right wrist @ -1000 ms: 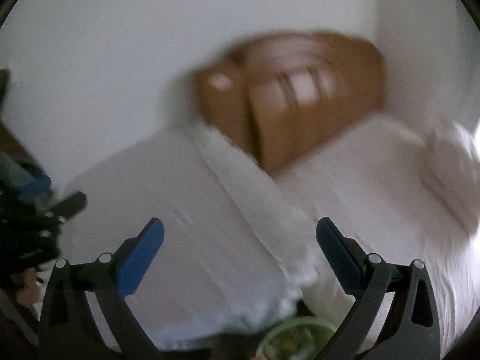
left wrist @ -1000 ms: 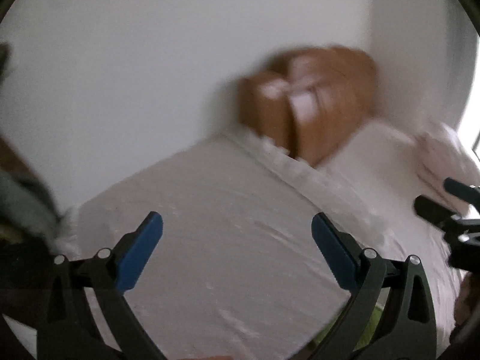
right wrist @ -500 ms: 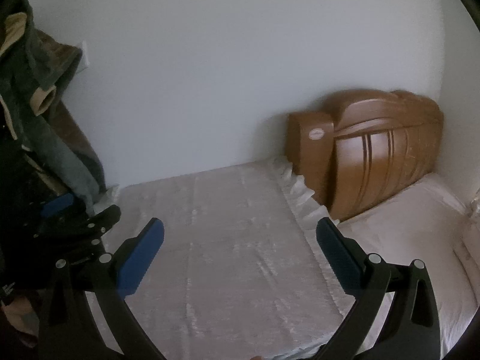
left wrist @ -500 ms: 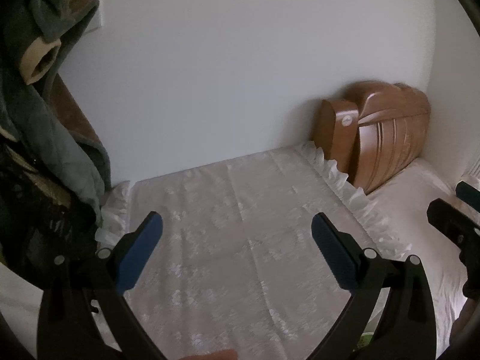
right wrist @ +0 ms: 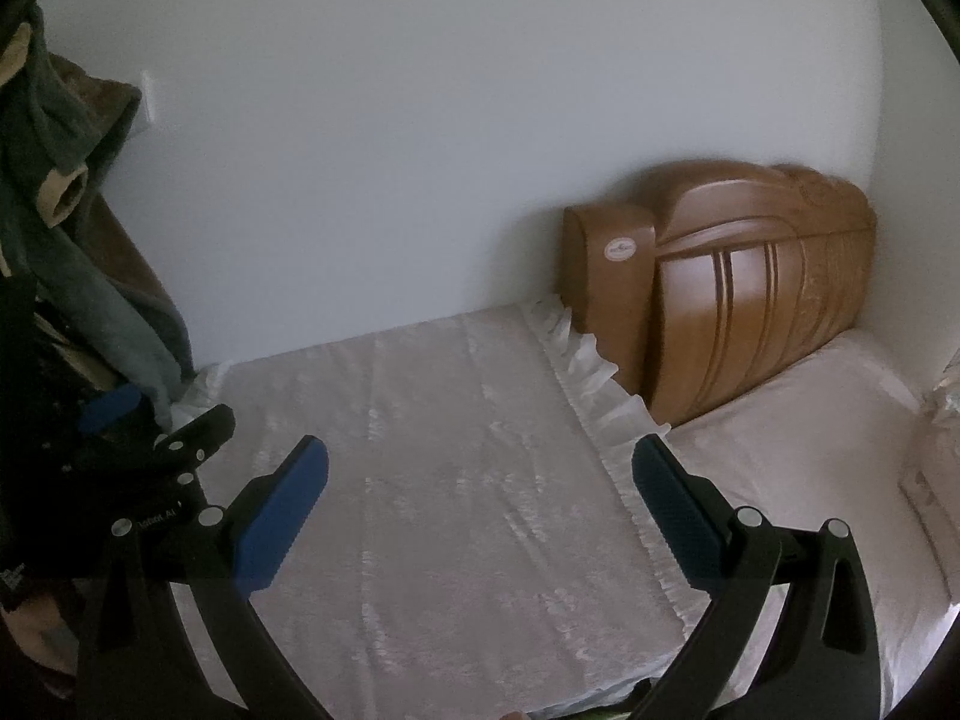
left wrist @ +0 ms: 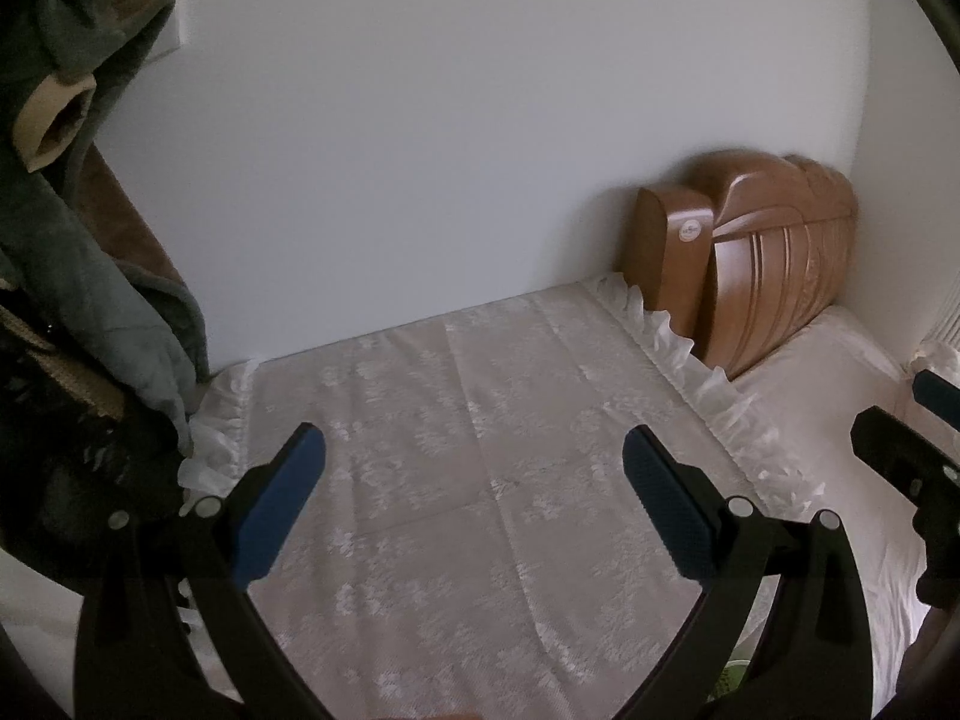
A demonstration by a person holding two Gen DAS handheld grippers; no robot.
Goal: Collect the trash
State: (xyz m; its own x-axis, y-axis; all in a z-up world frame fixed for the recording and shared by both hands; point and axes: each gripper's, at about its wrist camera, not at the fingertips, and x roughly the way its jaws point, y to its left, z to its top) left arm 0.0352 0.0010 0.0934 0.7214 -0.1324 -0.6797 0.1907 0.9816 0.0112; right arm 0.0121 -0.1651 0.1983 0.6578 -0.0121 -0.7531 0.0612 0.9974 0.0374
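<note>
No trash item is plainly visible; only a sliver of something green point(left wrist: 735, 675) shows at the bottom edge of the left wrist view. My left gripper point(left wrist: 474, 504) is open and empty above a surface covered with a white lace cloth point(left wrist: 480, 450). My right gripper point(right wrist: 480, 510) is open and empty over the same cloth point(right wrist: 456, 450). The right gripper also shows at the right edge of the left wrist view point(left wrist: 918, 438), and the left gripper at the left edge of the right wrist view point(right wrist: 156, 438).
A brown wooden headboard point(right wrist: 732, 300) stands against the white wall at the right, with a white bed point(right wrist: 810, 450) below it. Grey-green clothes point(left wrist: 90, 240) hang at the left. The cloth has a frilled edge point(left wrist: 708, 384) beside the bed.
Both views have swung up and steadied from a blurred tilt. The hanging clothes have come into view at the left. The green item has slipped almost out of both views. Both grippers stay open.
</note>
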